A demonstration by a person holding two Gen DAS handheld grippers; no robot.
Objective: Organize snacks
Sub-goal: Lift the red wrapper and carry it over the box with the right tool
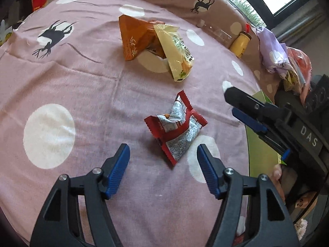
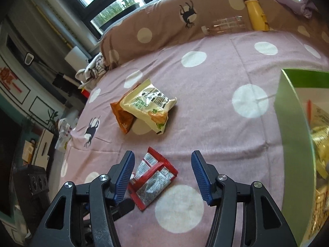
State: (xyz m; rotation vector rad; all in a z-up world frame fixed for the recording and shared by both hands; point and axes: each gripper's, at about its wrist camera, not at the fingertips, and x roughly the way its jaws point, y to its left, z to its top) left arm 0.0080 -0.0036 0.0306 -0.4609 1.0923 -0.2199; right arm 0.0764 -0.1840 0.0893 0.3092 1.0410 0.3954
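Observation:
A crumpled red and white snack packet lies loose on the pink spotted bedsheet. My left gripper is open, and the packet sits just ahead of its blue pads. My right gripper is open too; the packet lies between its fingers, close to the left pad, without being pinched. Farther back, a cream snack packet leans on an orange one. A green box with snack packets inside stands at the right.
A yellow bottle and a clear plastic bottle lie against the brown pillow at the back. A purple cloth bundle sits at the far right. The bed's left edge drops to cluttered floor.

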